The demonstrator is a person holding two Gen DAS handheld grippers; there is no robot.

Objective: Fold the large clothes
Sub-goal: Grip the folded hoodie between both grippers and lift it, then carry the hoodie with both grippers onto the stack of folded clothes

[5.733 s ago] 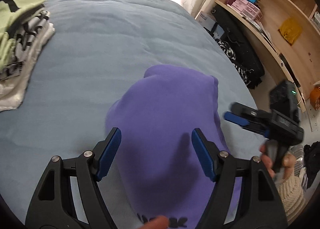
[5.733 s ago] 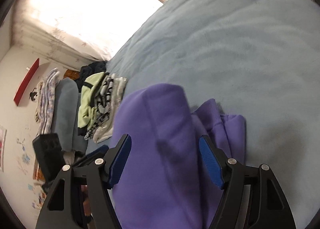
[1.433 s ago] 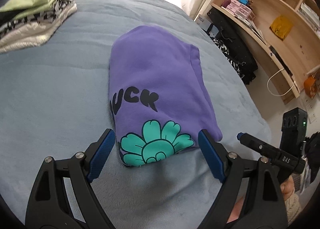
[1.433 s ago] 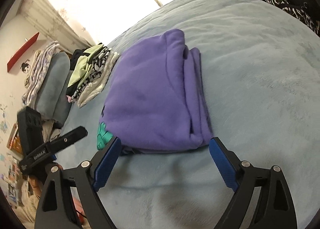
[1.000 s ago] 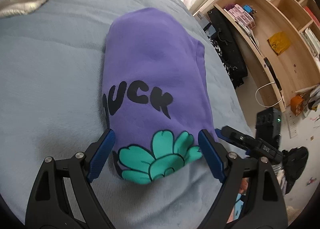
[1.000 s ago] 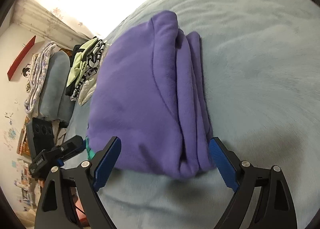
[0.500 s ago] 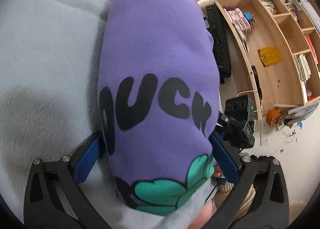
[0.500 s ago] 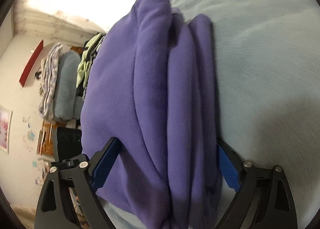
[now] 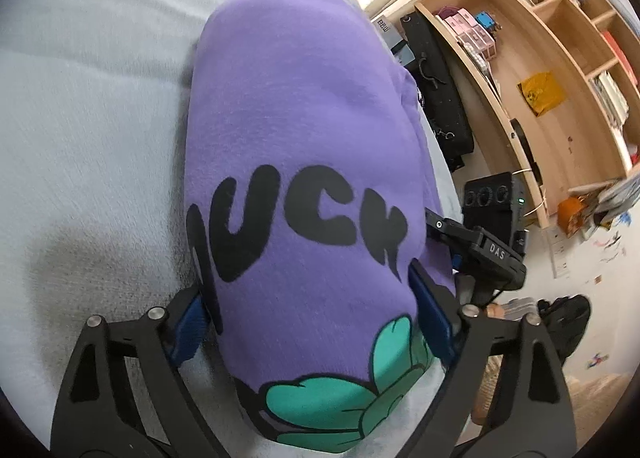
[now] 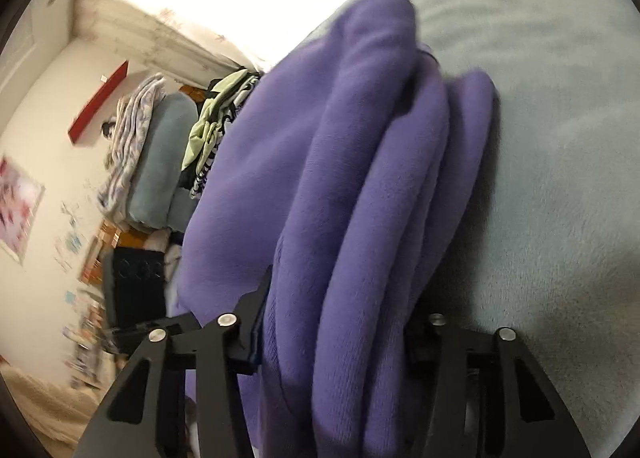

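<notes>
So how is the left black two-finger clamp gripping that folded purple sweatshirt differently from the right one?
The left gripper spans the folded purple sweatshirt across its printed end, jaws wide; the right gripper pinches the stacked folded edges, jaws narrower. Both have just been closing onto the sweatshirt. Both have black frames with blue pads, and both press on the same garment on the grey-blue blanket.

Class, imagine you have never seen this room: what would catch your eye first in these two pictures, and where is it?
The folded purple sweatshirt on the pale blue bed, with black lettering and a teal flower, fills both views. The left gripper and right gripper have just been closing on it from two sides. Wooden shelves stand beyond the bed.
</notes>
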